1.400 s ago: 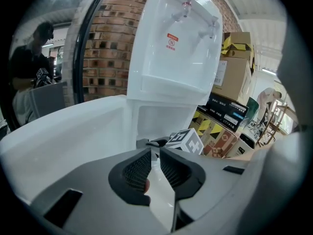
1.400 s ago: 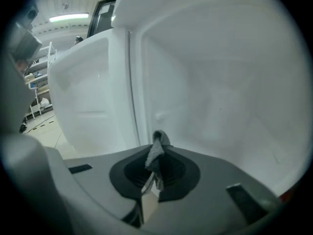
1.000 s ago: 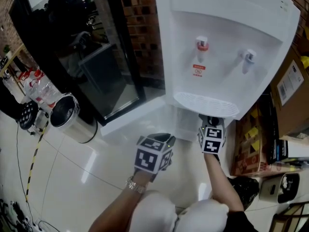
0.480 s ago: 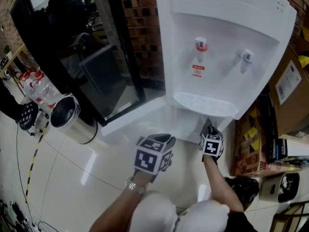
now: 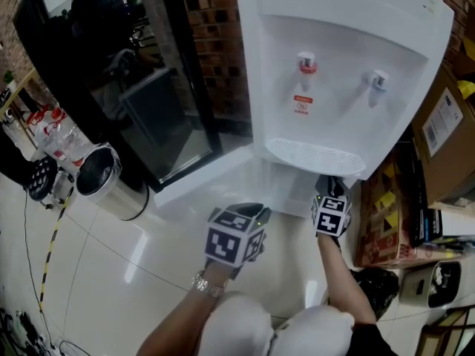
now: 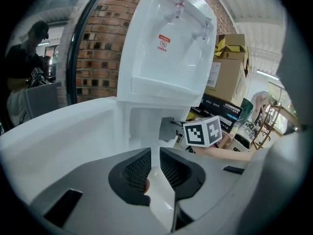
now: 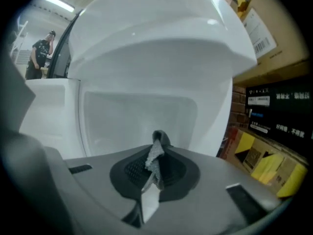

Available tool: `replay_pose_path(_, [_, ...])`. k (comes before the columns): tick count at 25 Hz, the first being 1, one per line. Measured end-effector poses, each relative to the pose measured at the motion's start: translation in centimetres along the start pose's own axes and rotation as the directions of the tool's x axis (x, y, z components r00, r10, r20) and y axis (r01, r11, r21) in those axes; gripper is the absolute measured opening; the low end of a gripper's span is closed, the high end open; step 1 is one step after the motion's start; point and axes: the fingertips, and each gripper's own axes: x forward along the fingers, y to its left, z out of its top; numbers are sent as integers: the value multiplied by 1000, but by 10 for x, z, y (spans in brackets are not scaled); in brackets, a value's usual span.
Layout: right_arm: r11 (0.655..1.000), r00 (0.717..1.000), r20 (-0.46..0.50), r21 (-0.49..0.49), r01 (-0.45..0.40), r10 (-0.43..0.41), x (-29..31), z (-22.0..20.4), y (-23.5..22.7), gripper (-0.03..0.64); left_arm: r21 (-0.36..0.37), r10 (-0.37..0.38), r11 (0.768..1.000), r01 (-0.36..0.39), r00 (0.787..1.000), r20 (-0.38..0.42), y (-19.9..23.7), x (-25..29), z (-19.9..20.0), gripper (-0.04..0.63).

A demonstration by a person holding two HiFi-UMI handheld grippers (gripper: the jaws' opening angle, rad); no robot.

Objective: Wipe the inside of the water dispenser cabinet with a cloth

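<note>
Cloth pinched in right gripper, at mouth of open cabinet, apparently short of its walls. Left gripper pressed together, empty, outside. Wiping mostly left to do.

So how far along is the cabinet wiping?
Done: the cabinet door stands open. In hand: the right claw pinches the grey cloth, pointed into the cabinet. Remaining: probably most of the wiping; its white inside shows no sign of what's been cleaned.
</note>
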Motion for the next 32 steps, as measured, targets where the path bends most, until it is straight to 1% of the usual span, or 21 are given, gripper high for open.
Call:
replay_pose_path(4, [999,993,-114,32,9,-5,11,-46,-7,11,0,-3,1000,3,1000,5,0,-2,1,57])
replay_pose_path(6, [999,989,-150,45,9,-2,15,-62,-8,11,0,-7,1000,7,1000,6,-1,-2,1,57])
replay_pose_path(8, [999,988,-152,51,-2,10,14,-62,-6,11,0,-12,1000,12,1000,7,-2,-2,1,57])
replay_pose_path(11, [997,993,-113,72,-36,44,11,-46,0,11,-2,-16,1000,16,1000,9,-3,-3,2,57])
replay_pose_path(12, [996,994,-89,65,-54,60,11,-38,6,11,-2,-17,1000,17,1000,11,-3,-4,2,57])
replay_pose_path(14, [996,996,-34,-4,-88,88,16,-20,24,11,0,-19,1000,19,1000,12,-4,-5,4,57])
replay_pose_path(16, [983,993,-8,-137,-121,121,30,-13,45,11,4,-19,1000,19,1000,5,-5,-5,2,57])
replay_pose_path(17, [968,990,-12,-208,-142,142,38,-13,57,11,6,-18,1000,18,1000,-2,-4,-5,0,57])
replay_pose_path(19, [925,980,-48,-325,-197,192,56,-18,78,11,9,-6,1000,7,1000,-19,-1,-5,-5,57])
replay_pose_path(21, [881,966,-110,-397,-258,233,72,-24,93,11,8,14,1000,-13,999,-38,6,-5,-10,57])
replay_pose_path(23, [847,948,-182,-427,-317,263,86,-35,103,11,5,28,1000,-28,998,-51,11,-6,-13,57])
replay_pose_path(25, [828,926,-237,-420,-371,294,94,-44,110,11,5,29,1000,-29,998,-57,11,-6,-15,57])
replay_pose_path(28, [808,885,-304,-377,-452,353,96,-62,124,11,10,20,1000,-20,998,-58,9,-6,-14,57])
replay_pose_path(30, [778,851,-344,-366,-511,397,90,-73,133,11,11,18,1000,-17,998,-58,8,-7,-14,57])
replay_pose_path(32, [748,808,-384,-335,-573,446,80,-85,143,12,9,17,1000,-16,998,-58,8,-6,-13,57])
